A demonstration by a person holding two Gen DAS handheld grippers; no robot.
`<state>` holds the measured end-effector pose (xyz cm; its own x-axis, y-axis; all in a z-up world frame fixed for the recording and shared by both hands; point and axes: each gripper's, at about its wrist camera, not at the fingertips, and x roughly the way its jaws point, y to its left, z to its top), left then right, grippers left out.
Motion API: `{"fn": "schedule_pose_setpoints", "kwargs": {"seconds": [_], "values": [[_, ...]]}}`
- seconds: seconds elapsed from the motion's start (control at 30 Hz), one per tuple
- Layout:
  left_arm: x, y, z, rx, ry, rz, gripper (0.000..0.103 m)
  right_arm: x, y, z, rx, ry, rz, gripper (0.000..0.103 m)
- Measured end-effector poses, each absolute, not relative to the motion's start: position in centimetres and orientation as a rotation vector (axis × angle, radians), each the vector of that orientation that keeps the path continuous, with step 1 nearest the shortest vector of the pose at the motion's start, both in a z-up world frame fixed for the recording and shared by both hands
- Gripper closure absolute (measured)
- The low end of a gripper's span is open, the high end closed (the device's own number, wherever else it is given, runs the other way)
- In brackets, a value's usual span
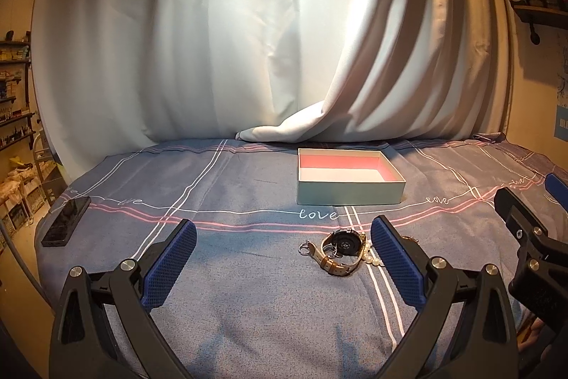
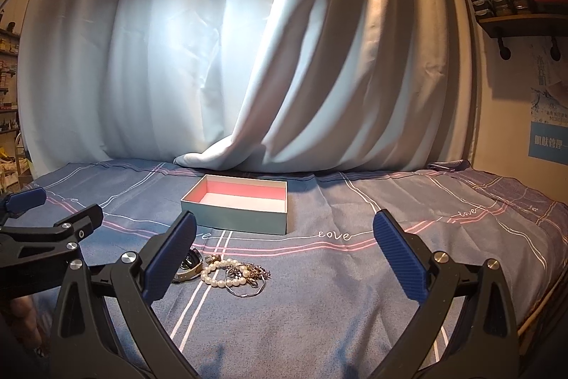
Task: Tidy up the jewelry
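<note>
From the left wrist: the left gripper [image 1: 284,249] hangs above the blue bedsheet [image 1: 220,187], fingers spread wide and holding nothing. Just ahead, a wristwatch [image 1: 341,248] lies on the sheet with a pearl bracelet [image 1: 372,257] touching its right side. Beyond them sits the open box [image 1: 349,193], pink-lined and empty. A phone [image 1: 66,222] rests well off to the left.

From the right wrist: the right gripper [image 2: 284,249] is wide apart too, nothing between the pads. The pearl bracelet [image 2: 223,273] shows fully here, tangled against a heap of metal chains [image 2: 252,276], the wristwatch [image 2: 190,268] half hidden behind the left finger. The box [image 2: 237,212] waits just past the pile.

Nothing is sorted yet, I'd judge; this is the opening reach. Next calls for lowering onto one piece and pinching it clear of the tangle.
</note>
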<state>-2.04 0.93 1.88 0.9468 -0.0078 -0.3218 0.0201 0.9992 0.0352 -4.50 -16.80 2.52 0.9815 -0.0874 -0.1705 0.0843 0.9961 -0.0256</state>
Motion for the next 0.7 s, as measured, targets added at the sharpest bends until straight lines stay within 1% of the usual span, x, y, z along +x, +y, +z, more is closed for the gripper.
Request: {"fn": "schedule_pose_setpoints", "kwargs": {"seconds": [0.7], "values": [[-3.6,1.5,2.4,0.026,0.3,-0.027,0.006,-5.7,-16.3,3.1,-0.012,0.153,-0.077,0.005]]}}
